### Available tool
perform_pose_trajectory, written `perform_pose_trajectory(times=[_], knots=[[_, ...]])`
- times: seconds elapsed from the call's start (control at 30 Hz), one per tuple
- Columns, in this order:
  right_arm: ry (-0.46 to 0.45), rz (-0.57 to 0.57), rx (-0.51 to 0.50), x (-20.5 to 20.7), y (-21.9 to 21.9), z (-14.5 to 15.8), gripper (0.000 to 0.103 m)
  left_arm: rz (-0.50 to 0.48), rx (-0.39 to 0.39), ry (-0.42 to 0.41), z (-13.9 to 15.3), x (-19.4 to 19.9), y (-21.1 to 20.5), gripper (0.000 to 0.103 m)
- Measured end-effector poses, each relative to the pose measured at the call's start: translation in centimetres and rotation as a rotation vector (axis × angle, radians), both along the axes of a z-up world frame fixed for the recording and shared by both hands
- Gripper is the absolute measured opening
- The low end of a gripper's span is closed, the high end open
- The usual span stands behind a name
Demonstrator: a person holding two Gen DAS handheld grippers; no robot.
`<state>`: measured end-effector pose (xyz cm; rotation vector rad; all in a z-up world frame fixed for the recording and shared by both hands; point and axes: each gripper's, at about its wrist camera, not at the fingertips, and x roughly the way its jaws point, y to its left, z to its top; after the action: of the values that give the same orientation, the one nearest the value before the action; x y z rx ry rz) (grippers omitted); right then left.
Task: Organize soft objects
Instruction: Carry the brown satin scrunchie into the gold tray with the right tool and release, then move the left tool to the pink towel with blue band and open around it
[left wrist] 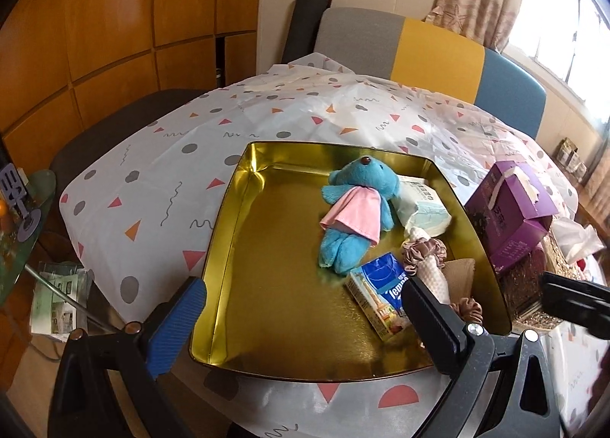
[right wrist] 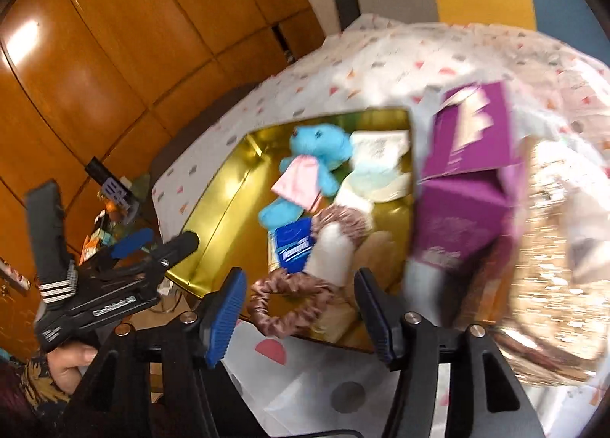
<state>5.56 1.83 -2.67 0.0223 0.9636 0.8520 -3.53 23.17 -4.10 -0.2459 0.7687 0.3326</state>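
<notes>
Across the left wrist view, the left gripper (left wrist: 301, 304) hovers spread wide over the near edge of a gold tin tray (left wrist: 225, 232) on the bench (left wrist: 152, 178), holding nothing. Inside the tray lie a blue plush bear (left wrist: 354, 205) with a pink cloth, a blue tissue pack (left wrist: 381, 293) beside its feet, a pale tissue pouch (left wrist: 423, 205) and a brown scrunchie (left wrist: 423, 251). A purple box (left wrist: 511, 209) stands just right of the tray.

From the right wrist view, blurred, the right gripper (right wrist: 301, 312) is spread and empty, a pink-brown scrunchie (right wrist: 289, 304) lying between its fingers at the tray's near edge
</notes>
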Motion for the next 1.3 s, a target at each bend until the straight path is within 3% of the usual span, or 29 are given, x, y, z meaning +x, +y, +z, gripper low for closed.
perform_pose_trajectory(times=[0.23, 0.4, 0.53, 0.73, 0.93, 1.03, 1.23, 1.3], knots=[[-0.012, -0.168, -0.053, -0.7, -10.4, 1.1, 0.059, -0.042, -0.009, 0.012, -0.3, 0.7, -1.1, 0.103], [0.038, -0.388, -0.11, 0.6, -18.5, -0.6, 0.06, -0.069, 0.009, 0.029, -0.6, 1.3, -2.2, 0.103], [0.06, -0.467, -0.209, 3.0, -21.8, -2.2, 0.066, -0.092, 0.009, 0.037, -0.5, 1.5, -2.9, 0.103], [0.041, -0.356, -0.422, 7.5, -21.2, -3.8, 0.068, -0.119, 0.003, 0.044, -0.4, 1.8, -3.6, 0.103], [0.054, -0.194, -0.564, 11.0, -19.0, -5.4, 0.08, -0.135, 0.005, 0.051, -0.3, 2.2, -4.2, 0.103], [0.043, -0.157, -0.634, 12.2, -18.1, -6.3, 0.081, -0.139, 0.0, 0.053, -0.2, 2.3, -4.3, 0.103], [0.109, -0.156, -0.673, 14.0, -18.4, -8.7, 0.081, -0.151, -0.007, 0.063, -0.4, 2.6, -4.6, 0.103], [0.131, -0.199, -0.62, 13.9, -19.5, -8.9, 0.081, -0.158, -0.005, 0.058, -0.2, 2.7, -4.7, 0.103]])
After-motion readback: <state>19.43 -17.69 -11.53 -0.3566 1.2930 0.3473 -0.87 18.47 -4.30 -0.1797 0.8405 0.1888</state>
